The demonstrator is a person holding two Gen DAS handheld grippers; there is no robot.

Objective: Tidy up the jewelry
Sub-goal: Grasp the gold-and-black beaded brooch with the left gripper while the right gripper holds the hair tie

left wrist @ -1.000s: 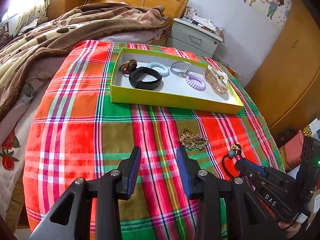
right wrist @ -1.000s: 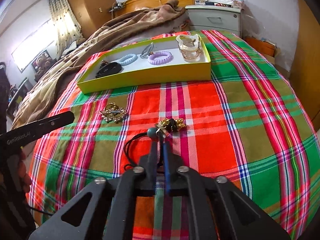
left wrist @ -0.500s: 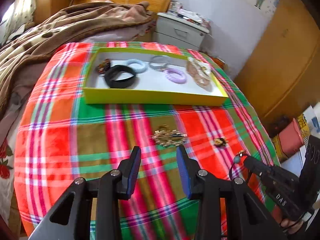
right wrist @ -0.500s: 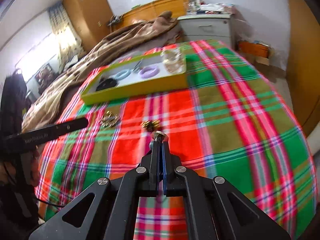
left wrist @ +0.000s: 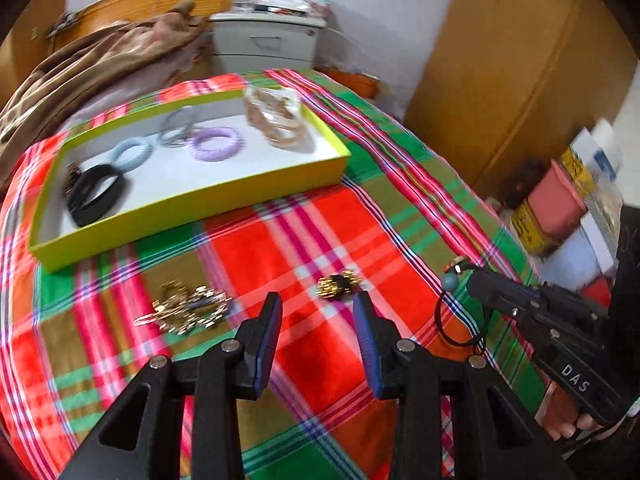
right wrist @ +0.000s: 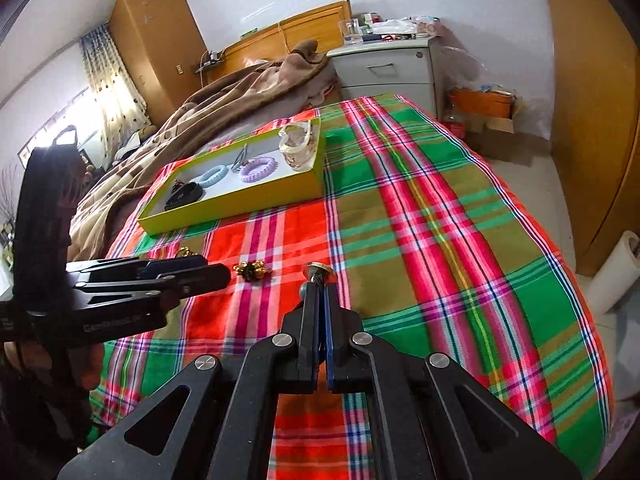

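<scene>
Hair tie (left wrist: 456,312) hangs at right of frame, clamped in the right gripper (right wrist: 318,280) — carry it level to the tray (left wrist: 192,216) upper left; left gripper (left wrist: 316,304) gapes empty.

Home bedroom – headboard (right wrist: 304,24), blanket (right wrist: 240,96), nightstand (right wrist: 384,68)

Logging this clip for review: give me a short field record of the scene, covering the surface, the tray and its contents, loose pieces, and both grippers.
surface: plaid cloth over a bed
tray: yellow box, open, on the cloth
in tray: black band, blue coil tie, purple coil tie, beige claw clip
loose on cloth: gold hair clip, small gold ornament
left gripper: open, empty, above the small gold ornament
right gripper: shut on black hair tie with bead, lifted off the cloth
</scene>
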